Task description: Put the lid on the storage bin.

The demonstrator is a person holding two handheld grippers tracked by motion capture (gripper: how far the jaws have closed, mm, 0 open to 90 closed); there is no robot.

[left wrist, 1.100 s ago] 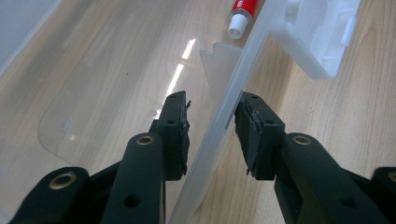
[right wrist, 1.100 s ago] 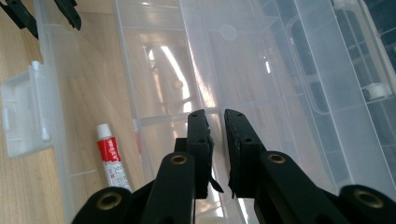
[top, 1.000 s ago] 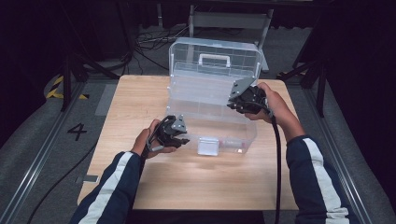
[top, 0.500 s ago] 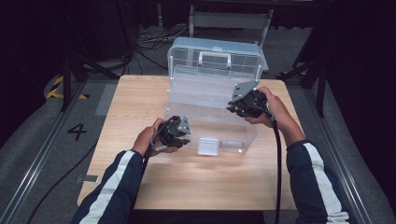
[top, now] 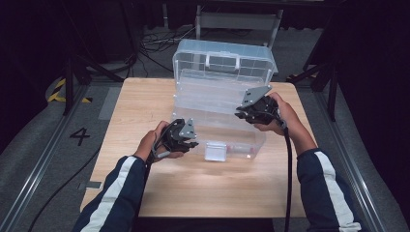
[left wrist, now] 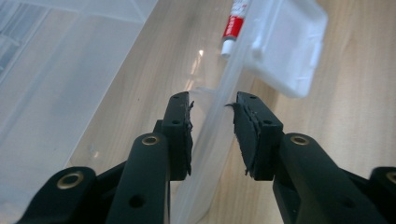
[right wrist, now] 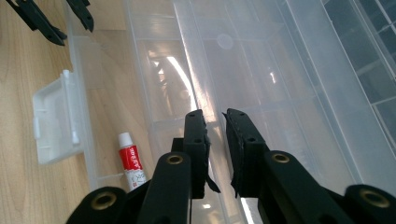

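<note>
Clear plastic organizer box [top: 220, 118] sits open mid-table, toward the far edge, lid upright with its handle on top; long axis runs parallel to the table's [top: 145, 193] near edge. Left gripper [top: 186, 140] straddles the box's front wall near the left corner, jaws part open, pads not visibly pressing. Right gripper [right wrist: 215, 149] has its jaws nearly closed around a thin divider inside the tray; can't confirm contact. The gripper views show a small red-and-white tube [right wrist: 130, 161] inside by the white latch [right wrist: 56, 123].

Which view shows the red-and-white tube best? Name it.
The right gripper view: the tube lies inside the clear box, label readable. The left gripper view shows its capped end through the wall. The high view is too coarse.
</note>
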